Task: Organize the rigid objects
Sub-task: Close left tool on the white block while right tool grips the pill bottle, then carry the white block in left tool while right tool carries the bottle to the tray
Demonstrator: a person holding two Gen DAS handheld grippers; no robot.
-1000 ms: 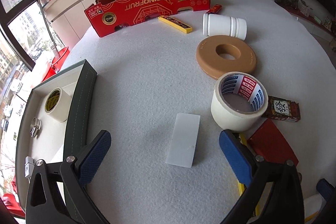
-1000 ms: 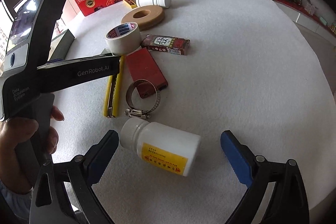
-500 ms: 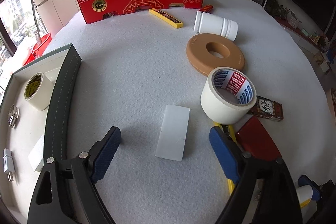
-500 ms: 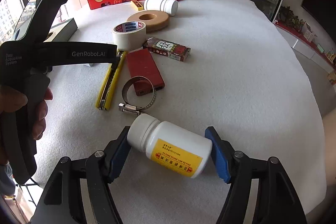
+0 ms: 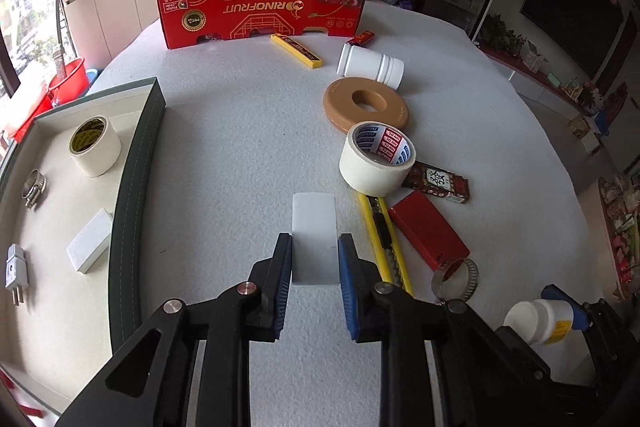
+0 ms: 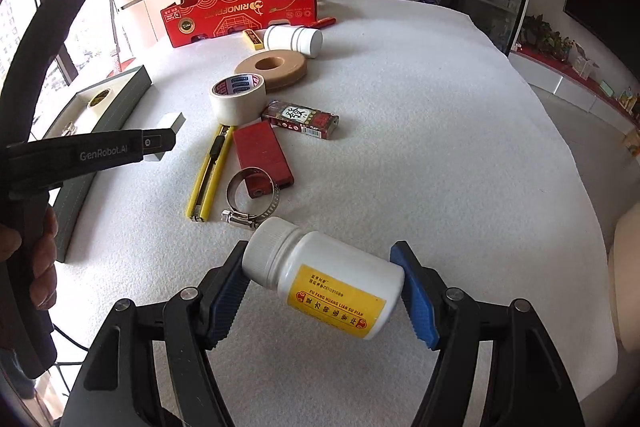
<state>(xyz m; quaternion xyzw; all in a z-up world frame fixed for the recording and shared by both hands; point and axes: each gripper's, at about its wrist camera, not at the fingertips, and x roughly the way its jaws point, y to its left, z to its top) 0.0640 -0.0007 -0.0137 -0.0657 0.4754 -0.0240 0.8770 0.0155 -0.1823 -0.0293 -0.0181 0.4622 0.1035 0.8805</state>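
My left gripper (image 5: 315,247) is shut on a flat white block (image 5: 314,227), held just above the white table. My right gripper (image 6: 320,259) is shut on a white pill bottle (image 6: 324,279) with a yellow label, gripped end to end, cap to the left. The bottle also shows in the left wrist view (image 5: 538,319). The white block also shows in the right wrist view (image 6: 170,131), at the tip of the left gripper. The green-walled tray (image 5: 138,163) lies left of the left gripper.
The tray holds a tape roll (image 5: 94,145), hose clamp (image 5: 33,185), white block (image 5: 90,247) and plug (image 5: 16,273). On the table: tape roll (image 5: 376,159), tan ring (image 5: 366,103), white jar (image 5: 370,67), yellow cutter (image 5: 384,235), red case (image 5: 428,229), hose clamp (image 5: 456,277), red carton (image 5: 260,13).
Both grippers have closed: the left on the white block, the right on the pill bottle. Both views now look from a little higher and further back.
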